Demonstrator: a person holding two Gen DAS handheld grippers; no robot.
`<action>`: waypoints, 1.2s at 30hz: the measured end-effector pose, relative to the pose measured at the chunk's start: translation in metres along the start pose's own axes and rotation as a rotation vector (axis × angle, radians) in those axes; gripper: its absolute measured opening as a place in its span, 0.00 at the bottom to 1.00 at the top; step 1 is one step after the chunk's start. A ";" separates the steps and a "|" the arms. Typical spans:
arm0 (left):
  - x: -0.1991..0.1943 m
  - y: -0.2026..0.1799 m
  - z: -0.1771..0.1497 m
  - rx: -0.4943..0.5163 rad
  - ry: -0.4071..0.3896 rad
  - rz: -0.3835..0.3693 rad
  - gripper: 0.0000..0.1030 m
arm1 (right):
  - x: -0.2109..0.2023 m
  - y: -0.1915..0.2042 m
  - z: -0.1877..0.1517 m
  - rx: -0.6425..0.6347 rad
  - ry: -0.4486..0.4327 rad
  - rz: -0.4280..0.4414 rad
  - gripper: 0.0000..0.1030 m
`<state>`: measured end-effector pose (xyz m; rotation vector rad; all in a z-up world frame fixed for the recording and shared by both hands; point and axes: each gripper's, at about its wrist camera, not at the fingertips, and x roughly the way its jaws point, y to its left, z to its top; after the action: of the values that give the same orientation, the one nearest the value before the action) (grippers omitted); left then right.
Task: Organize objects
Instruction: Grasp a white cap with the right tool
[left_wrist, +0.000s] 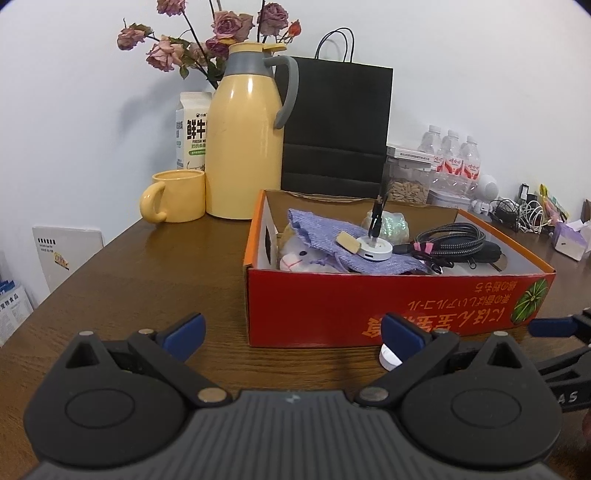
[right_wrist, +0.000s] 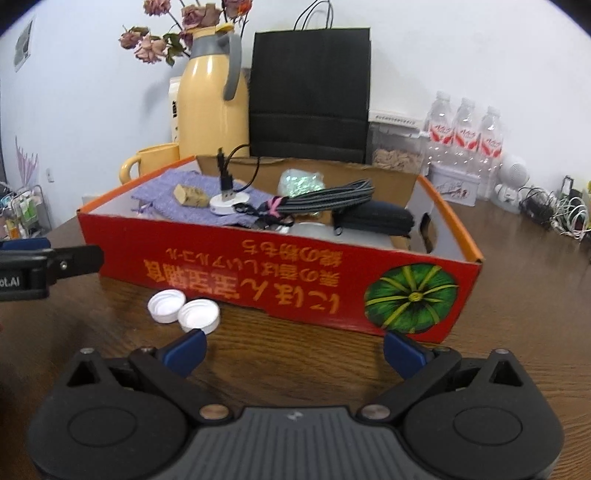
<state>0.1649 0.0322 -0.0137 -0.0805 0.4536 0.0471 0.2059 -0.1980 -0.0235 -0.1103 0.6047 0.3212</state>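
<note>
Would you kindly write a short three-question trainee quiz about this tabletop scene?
1. True or false: the two white bottle caps lie inside the red box.
2. Which stands beside the yellow jug: A) yellow mug, B) kettle?
3. Fill in: both the left gripper and right gripper have fingers that are ____.

Key: 1 false, they lie on the table before it; 2 A; 3 open.

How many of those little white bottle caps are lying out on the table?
2. One white cap and a second cap lie touching on the table, just before the red box. Others may be hidden.
</note>
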 end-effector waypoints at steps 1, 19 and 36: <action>0.000 0.000 0.000 -0.002 0.001 0.001 1.00 | 0.002 0.003 0.000 -0.001 0.006 0.008 0.92; 0.002 0.001 -0.001 -0.003 0.016 -0.002 1.00 | 0.021 0.045 0.013 -0.049 0.026 0.087 0.27; 0.012 -0.009 -0.005 0.032 0.057 -0.015 1.00 | 0.000 0.018 0.006 -0.006 -0.049 0.019 0.26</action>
<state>0.1740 0.0234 -0.0223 -0.0540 0.5109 0.0224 0.2029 -0.1795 -0.0190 -0.1027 0.5569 0.3434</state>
